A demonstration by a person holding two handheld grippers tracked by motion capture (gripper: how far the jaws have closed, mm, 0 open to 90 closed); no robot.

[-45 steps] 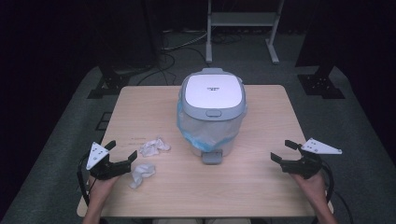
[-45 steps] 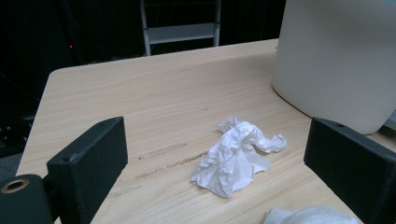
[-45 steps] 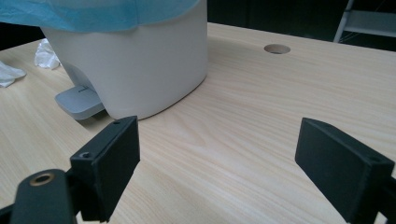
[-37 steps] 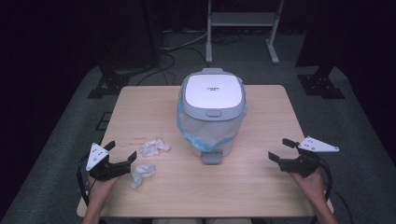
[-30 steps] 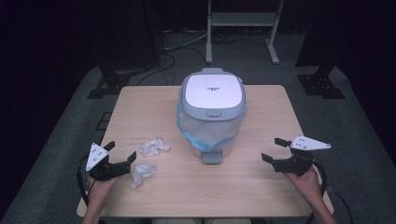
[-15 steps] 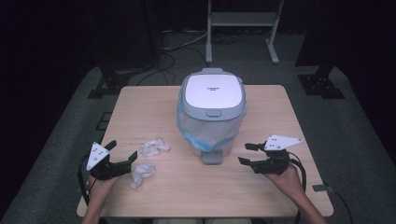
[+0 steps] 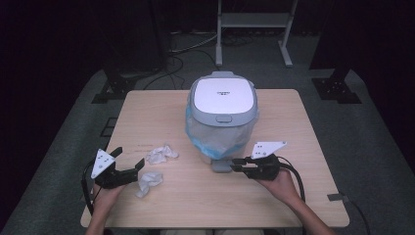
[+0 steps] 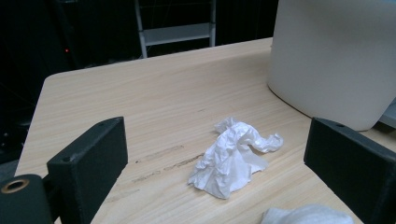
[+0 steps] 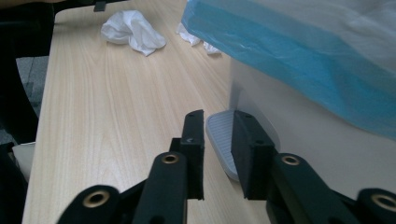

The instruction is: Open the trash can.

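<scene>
1. Now: right hand-held gripper [image 9: 218, 135], jaws just narrowed, gripping nothing, at grey ribbed plastic pedal [image 9: 223, 140] of white lidded bin [image 7: 222, 110].
2. Risk: tips skid off pedal; lid stays shut.
3. Left hand-held gripper [image 7: 128, 170] released, beside bin.

The bin [image 7: 221, 117] is white with a grey rim, its lid closed, and a blue-edged clear bag hangs over its side. It stands upright, just beyond the right claw [image 7: 235, 165]. Its grey pedal [image 9: 223, 140] lies flat on the table, right at the tips of this claw. Two crumpled white tissues [image 7: 162, 154] [image 7: 149, 181] lie just before the left claw [image 7: 129, 163], well apart from the right one.
</scene>
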